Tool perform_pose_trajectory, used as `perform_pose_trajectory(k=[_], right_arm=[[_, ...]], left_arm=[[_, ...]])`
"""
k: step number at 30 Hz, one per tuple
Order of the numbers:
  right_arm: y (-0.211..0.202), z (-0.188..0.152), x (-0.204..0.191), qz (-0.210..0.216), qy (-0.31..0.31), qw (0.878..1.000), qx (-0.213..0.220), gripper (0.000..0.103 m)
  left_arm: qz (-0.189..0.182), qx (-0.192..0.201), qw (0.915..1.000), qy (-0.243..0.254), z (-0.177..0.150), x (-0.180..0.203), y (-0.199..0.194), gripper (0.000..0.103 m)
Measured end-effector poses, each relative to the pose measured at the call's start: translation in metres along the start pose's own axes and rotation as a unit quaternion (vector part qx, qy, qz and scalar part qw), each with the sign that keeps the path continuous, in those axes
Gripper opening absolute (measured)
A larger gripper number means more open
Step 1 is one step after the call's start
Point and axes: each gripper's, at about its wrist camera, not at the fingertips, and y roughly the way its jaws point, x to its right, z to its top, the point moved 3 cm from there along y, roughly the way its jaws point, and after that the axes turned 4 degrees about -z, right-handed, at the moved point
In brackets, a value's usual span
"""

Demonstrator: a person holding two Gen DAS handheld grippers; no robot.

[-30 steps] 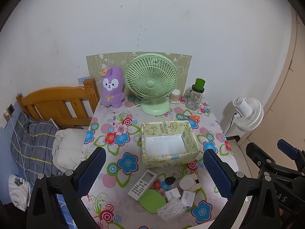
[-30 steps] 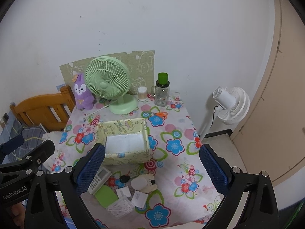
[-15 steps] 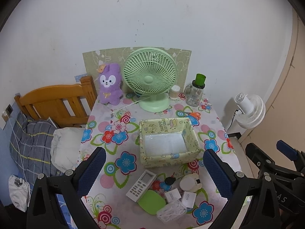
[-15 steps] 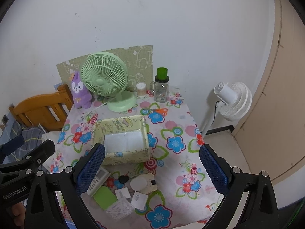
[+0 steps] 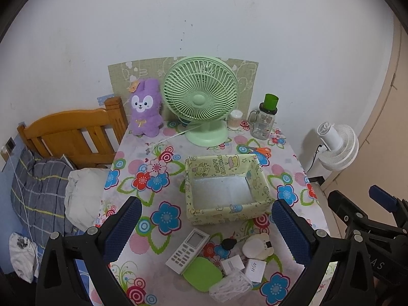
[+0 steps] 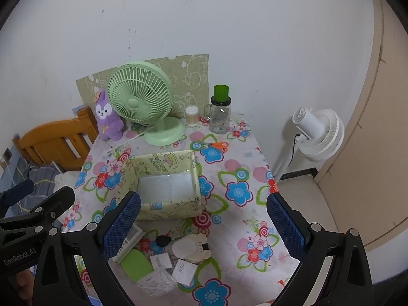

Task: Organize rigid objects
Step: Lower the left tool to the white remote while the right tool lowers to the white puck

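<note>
Both tools, left tool point(image 5: 204, 227) and right tool point(image 6: 202, 225), hang wide and empty above the surface point(image 5: 142, 244), likely sizing up the clutter for the box point(image 5: 224, 191).

A green fan point(image 5: 201, 101) stands at the back of the flowery tabletop point(image 5: 142, 244). A purple bunny toy point(image 5: 145, 112) sits just beside it. A white fan point(image 5: 337, 142) stands on the floor. A wooden bed point(image 5: 71, 132) is near.

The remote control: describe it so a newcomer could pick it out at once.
Find the yellow-green box mid-table. In the clutter just in front of it, the remote control lies at the left end, touching a flat green pad. It alone is a long white slab with a screen and button rows.
</note>
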Motion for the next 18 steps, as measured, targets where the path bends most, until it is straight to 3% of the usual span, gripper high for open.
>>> perform_pose_trajectory(k=[18], right_arm=[[0.074, -0.053, -0.019, 0.026, -0.023, 0.999, -0.04, 0.101]], left_arm=[[0.0, -0.049, 0.9988, -0.004, -0.051, -0.025, 0.083, 0.103]])
